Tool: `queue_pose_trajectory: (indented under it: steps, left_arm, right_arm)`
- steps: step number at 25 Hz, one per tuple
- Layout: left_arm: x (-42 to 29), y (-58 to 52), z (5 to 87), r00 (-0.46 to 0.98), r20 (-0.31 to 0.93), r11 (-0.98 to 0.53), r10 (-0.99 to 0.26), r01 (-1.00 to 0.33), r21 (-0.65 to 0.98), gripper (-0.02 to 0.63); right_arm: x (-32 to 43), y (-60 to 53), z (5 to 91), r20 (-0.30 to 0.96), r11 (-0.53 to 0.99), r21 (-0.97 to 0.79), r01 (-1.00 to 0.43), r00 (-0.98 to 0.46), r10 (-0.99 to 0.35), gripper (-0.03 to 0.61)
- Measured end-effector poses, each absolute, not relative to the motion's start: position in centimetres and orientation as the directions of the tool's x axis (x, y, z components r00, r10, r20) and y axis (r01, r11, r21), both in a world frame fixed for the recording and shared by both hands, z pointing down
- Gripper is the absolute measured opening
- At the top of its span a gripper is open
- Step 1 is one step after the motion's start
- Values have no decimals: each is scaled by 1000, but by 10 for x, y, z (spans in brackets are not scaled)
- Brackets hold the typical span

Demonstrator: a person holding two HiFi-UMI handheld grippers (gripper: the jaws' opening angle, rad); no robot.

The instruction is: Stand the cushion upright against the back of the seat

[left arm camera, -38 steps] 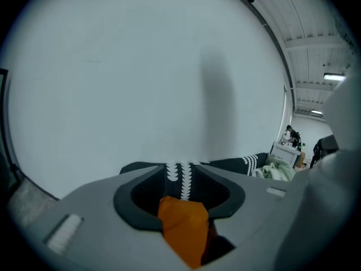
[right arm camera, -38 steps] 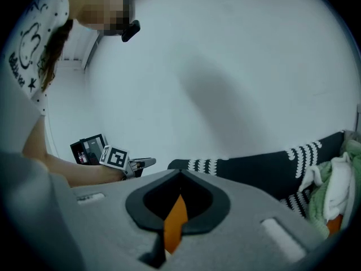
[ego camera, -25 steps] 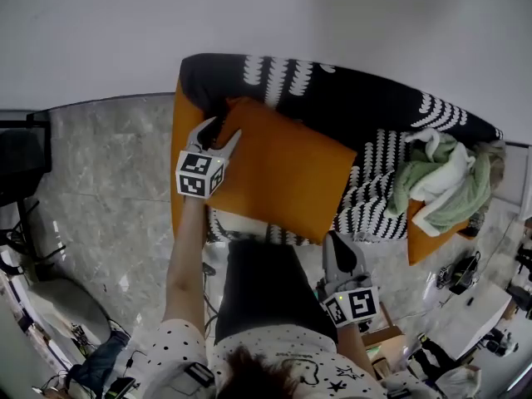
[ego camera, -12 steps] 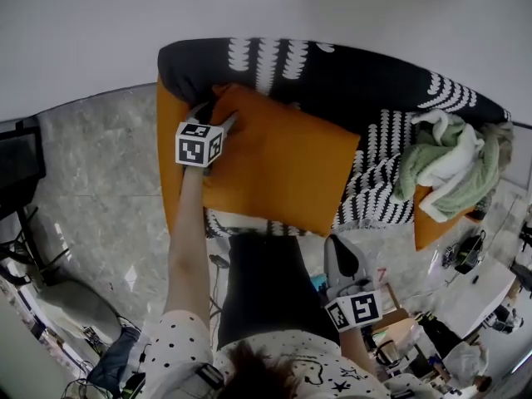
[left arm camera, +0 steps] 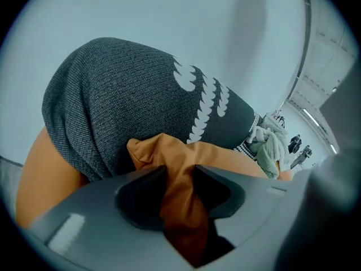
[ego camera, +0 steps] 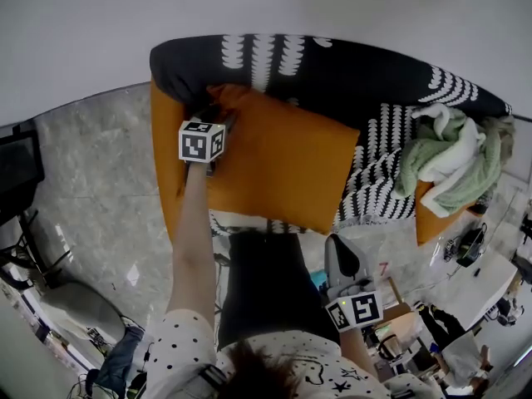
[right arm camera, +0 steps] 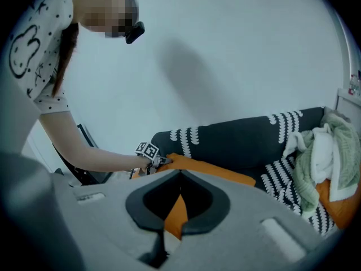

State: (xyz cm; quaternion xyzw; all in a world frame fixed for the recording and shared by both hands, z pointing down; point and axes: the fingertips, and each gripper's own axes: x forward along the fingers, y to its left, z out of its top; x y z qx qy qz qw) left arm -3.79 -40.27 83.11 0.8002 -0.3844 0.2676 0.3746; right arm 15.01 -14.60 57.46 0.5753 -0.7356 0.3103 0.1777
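Observation:
An orange cushion (ego camera: 283, 169) lies flat on the seat of a sofa whose black back (ego camera: 332, 77) carries white leaf prints. My left gripper (ego camera: 216, 116) is at the cushion's far left corner, by the sofa back. In the left gripper view its jaws (left arm camera: 180, 176) are closing, and a fold of the orange cushion (left arm camera: 163, 151) is pinched between them. My right gripper (ego camera: 334, 243) hangs near the seat's front edge, short of the cushion, shut and empty. In the right gripper view (right arm camera: 180, 174) the cushion (right arm camera: 214, 171) lies ahead.
A green and white bundle of cloth (ego camera: 449, 160) lies on the sofa's right end above another orange cushion (ego camera: 432, 219). An orange armrest (ego camera: 162, 152) bounds the left side. Marble floor (ego camera: 91, 189) lies to the left; clutter stands at the lower right.
My left gripper has dropped onto the cushion's far left corner, and its wide-open jaws have closed onto the fabric. The right gripper has barely shifted.

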Motion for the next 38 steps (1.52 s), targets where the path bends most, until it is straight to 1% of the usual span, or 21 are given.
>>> queue_pose_trajectory:
  steps: [2, 5, 11, 16, 26, 32, 35, 38]
  left_arm:
    - [-36, -400, 830, 562, 721, -439, -406, -812, 386, 134]
    - [-34, -396, 826, 570, 715, -454, -405, -804, 384, 86]
    - [-32, -389, 812, 592, 683, -483, -429, -789, 380, 49]
    - [-29, -383, 799, 598, 658, -505, -457, -784, 362, 43]
    - [-20, -367, 763, 624, 633, -573, -458, -752, 327, 31]
    - [-10, -339, 723, 665, 628, -682, -404, -677, 277, 25]
    - [-9, -326, 703, 675, 612, -703, -412, -663, 259, 21]
    - [-11, -318, 682, 678, 584, -710, -446, -665, 230, 21]
  right_arm:
    - [149, -146, 574, 619, 145, -251, -957, -274, -736, 2]
    - [149, -145, 574, 621, 145, -248, -958, -272, -735, 2]
    - [149, -146, 573, 615, 147, -237, -960, -266, -742, 2]
    - [149, -148, 569, 609, 152, -227, -962, -262, -749, 1]
    - [147, -155, 551, 578, 180, -203, -962, -266, -771, 2]
    - [144, -163, 525, 520, 199, -208, -958, -280, -807, 2]
    - [134, -167, 512, 489, 248, -175, -953, -303, -818, 2]
    - [129, -171, 501, 456, 268, -166, -949, -315, -833, 2]
